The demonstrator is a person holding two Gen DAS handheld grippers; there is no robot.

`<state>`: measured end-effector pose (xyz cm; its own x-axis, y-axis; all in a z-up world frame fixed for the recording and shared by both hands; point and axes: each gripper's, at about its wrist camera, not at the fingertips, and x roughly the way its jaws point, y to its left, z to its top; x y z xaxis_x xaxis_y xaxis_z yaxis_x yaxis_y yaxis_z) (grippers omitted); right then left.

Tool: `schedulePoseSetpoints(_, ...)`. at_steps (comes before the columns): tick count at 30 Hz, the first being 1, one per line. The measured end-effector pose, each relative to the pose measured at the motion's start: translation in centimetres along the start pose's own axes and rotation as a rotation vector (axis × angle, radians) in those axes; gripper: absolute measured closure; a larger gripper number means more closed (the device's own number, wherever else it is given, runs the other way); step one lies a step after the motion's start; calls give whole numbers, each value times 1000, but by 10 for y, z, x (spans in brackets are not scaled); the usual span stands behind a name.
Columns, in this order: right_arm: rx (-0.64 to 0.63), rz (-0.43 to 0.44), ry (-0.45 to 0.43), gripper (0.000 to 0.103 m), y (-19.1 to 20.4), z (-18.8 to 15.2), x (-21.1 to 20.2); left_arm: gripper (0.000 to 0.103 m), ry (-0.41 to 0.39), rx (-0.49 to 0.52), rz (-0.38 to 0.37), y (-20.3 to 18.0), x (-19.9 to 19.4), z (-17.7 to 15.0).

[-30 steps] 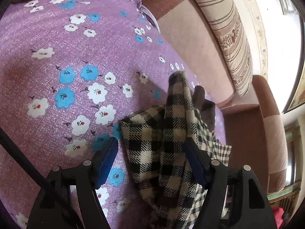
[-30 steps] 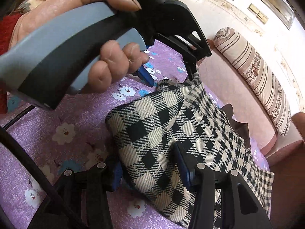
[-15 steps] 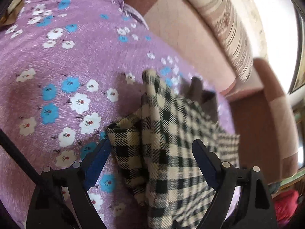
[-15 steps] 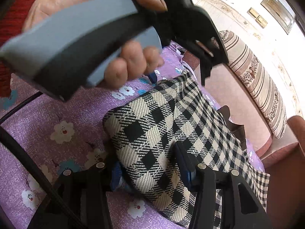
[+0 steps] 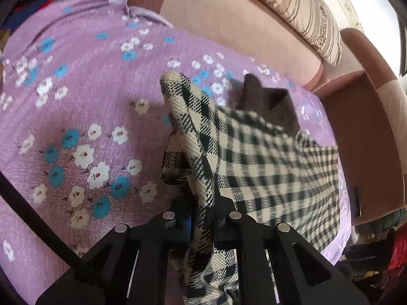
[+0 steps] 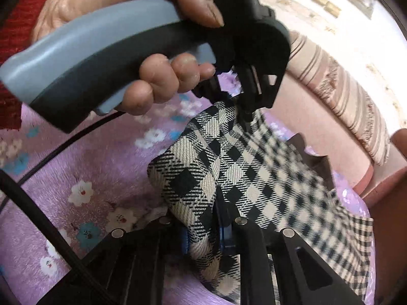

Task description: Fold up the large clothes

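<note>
Cloth fills the middle of both views: a checked garment in black and cream, bunched and partly lifted off a purple bedspread printed with white and blue flowers. The left gripper has its jaws pressed together on a fold of the garment; the fabric runs up between the black fingers and drapes away to the right, where it blurs. A dark brown lining or collar pokes out from behind the checked cloth, on the far side. The right gripper is closing on another fold of the same garment, the cloth pinched between its blue pads and hanging below them.

In the right wrist view the person's left hand grips the grey and black handle of the other tool, just above the garment, with its black fingers biting the cloth's upper edge. A red sleeve shows at the wrist. A black cable crosses the bedspread at lower left.

Beyond the bed stands a pink sofa with a striped bolster cushion along its back, well apart from the garment.
</note>
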<state>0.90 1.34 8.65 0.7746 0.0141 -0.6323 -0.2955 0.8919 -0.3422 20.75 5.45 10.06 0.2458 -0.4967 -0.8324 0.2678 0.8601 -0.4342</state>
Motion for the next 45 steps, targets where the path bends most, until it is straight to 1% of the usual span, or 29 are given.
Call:
schedulePoseSetpoints(2,14,-27,-40,87,-10,-1,-15,93,-18,21,15,-20,-11,2)
schedulePoseSetpoints(4,44,-50,-70,87,-27,-4,-31,93,-38,46,11,-44,-21,5)
schedulePoseSetpoints(6,74,-73,-91,87,-45,-7,-44,93,-52,77,5,-77,-27,10)
schedulePoseSetpoints(8,112,-97,-106,87,-68,-12,-57,93,-60,123,17,-112,-26,13)
schedulePoseSetpoints(11,174,-119,-96,87,-107,-25,-71,93,-56,178,24,-162,-16,15)
schedulePoseSetpoints(15,239,-156,-50,87,-154,-55,-82,94,-26,249,15,-230,13,15)
schedulePoseSetpoints(18,278,-181,-9,87,-184,-79,-85,94,8,301,14,-277,46,14)
schedulePoseSetpoints(20,297,-199,21,87,-200,-98,-84,94,33,321,19,-297,67,11)
schedulePoseSetpoints(22,327,-199,55,87,-215,-116,-80,94,69,343,42,-315,93,4)
schedulePoseSetpoints(25,375,-174,100,87,-225,-135,-73,92,103,371,82,-329,121,-6)
schedulePoseSetpoints(27,384,-158,120,87,-228,-142,-67,85,122,365,83,-331,131,-10)
schedulePoseSetpoints(28,380,-153,124,86,-227,-144,-66,80,125,349,65,-330,132,-10)
schedulePoseSetpoints(29,367,-141,126,85,-225,-147,-63,74,125,327,43,-329,130,-9)
schedulePoseSetpoints(30,358,-125,123,84,-226,-149,-60,71,119,308,24,-328,127,-6)
schedulePoseSetpoints(31,353,-95,118,82,-232,-154,-59,67,105,290,1,-326,120,-4)
schedulePoseSetpoints(32,353,-67,118,76,-232,-158,-62,64,84,281,-11,-324,112,-1)
schedulePoseSetpoints(33,354,-34,124,74,-237,-161,-63,63,61,277,-14,-323,104,1)
schedulePoseSetpoints(35,391,41,138,69,-251,-167,-76,58,11,264,-14,-313,82,4)
schedulePoseSetpoints(36,419,70,138,68,-260,-169,-83,57,-9,255,-12,-308,74,5)
schedulePoseSetpoints(37,467,85,121,68,-275,-172,-95,56,-31,247,-5,-300,63,5)
schedulePoseSetpoints(39,556,61,58,66,-303,-176,-111,55,-79,239,15,-282,42,-1)
schedulePoseSetpoints(40,629,42,15,65,-322,-178,-118,55,-102,241,34,-272,32,-7)
schedulePoseSetpoints(41,697,47,-19,65,-337,-179,-120,54,-115,244,54,-266,26,-13)
schedulePoseSetpoints(42,760,75,-39,65,-352,-179,-116,54,-128,246,72,-260,21,-19)
schedulePoseSetpoints(43,844,149,-53,65,-365,-178,-105,54,-144,250,92,-253,16,-29)
schedulePoseSetpoints(45,901,256,-40,65,-376,-171,-79,52,-154,258,114,-244,14,-45)
